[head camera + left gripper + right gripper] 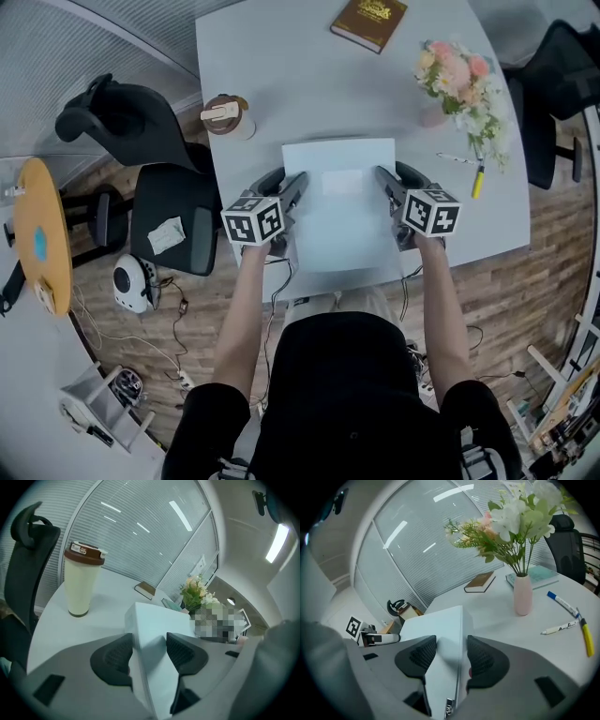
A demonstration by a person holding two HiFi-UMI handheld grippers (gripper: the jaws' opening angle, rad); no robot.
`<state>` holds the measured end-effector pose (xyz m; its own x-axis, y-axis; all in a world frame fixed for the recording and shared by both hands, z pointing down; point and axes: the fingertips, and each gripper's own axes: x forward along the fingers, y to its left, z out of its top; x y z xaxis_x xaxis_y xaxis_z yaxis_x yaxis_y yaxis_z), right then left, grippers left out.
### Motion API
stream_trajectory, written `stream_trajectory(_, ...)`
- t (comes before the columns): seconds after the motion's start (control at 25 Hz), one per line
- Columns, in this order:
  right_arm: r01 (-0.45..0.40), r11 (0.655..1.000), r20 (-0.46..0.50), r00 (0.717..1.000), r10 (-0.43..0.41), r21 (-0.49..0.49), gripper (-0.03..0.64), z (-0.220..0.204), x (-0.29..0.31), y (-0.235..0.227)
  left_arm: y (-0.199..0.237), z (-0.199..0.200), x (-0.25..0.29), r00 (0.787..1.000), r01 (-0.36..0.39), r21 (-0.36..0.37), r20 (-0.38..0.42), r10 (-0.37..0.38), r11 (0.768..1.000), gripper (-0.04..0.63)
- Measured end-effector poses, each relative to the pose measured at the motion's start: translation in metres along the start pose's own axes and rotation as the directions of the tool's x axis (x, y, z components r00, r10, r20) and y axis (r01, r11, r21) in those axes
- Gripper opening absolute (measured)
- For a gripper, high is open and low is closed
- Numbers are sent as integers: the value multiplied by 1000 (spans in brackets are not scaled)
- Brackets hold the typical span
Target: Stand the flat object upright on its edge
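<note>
The flat object is a thin white box (339, 225) over the near part of the grey table (281, 56), its broad face turned up toward the head view. My left gripper (296, 184) is shut on its left edge and my right gripper (384, 178) is shut on its right edge. In the left gripper view the box (154, 627) runs away between the left gripper's (149, 645) black pads. The right gripper view shows the box (440, 625) pinched the same way in the right gripper (451, 649). Whether the box's far edge touches the table is not visible.
A cream cup with a brown lid (228, 115) stands at the table's left edge. A brown book (369, 22) lies at the far side. Flowers in a pink vase (459, 80) and pens (478, 178) sit to the right. Black office chairs (141, 131) flank the table.
</note>
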<state>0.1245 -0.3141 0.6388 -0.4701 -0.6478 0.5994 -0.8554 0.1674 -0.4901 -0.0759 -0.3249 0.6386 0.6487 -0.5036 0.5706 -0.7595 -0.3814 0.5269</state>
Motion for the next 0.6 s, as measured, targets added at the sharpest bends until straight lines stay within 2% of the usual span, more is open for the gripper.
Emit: stream_trajectory(0.6,-51,990,63,996,59,-128,222,19,-49,31,-42,7,-47,996,-44,92,79,37,995,239)
